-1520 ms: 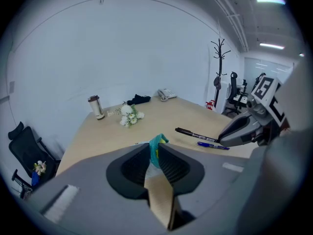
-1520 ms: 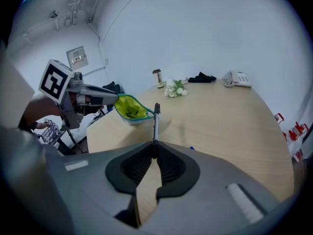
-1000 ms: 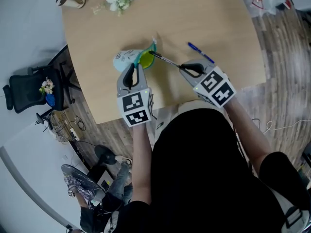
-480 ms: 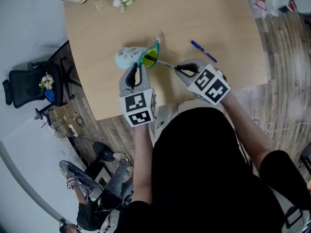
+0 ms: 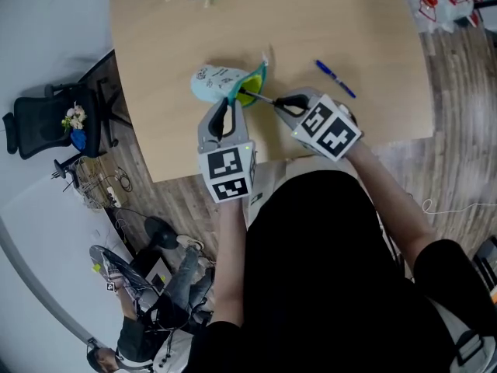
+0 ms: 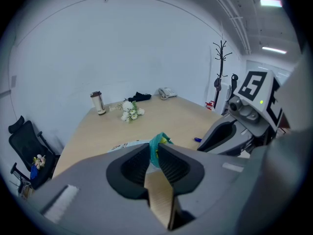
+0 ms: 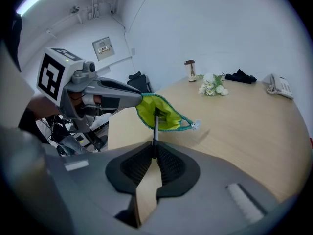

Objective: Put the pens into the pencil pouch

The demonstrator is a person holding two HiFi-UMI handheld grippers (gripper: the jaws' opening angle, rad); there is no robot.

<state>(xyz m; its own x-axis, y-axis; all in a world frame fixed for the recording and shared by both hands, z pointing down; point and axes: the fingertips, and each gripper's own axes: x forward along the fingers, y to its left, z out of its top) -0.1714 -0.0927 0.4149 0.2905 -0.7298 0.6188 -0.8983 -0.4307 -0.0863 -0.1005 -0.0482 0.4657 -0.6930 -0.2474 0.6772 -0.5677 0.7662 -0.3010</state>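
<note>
Left gripper (image 5: 227, 104) pinches the near rim of the open pencil pouch (image 5: 220, 81), right gripper (image 5: 277, 102) grips a dark pen (image 5: 262, 97), tip inside the pouch mouth; blue pen (image 5: 335, 78) lies on the table (image 5: 349, 22), right of both.

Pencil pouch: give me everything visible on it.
The pencil pouch is soft fabric, pale blue outside with dark print, with a yellow-green lining and a teal zipper, undone. It lies on the wooden table, its mouth lifted open by the left gripper, shut on its rim. A pen in the right gripper pokes into the mouth.
</note>
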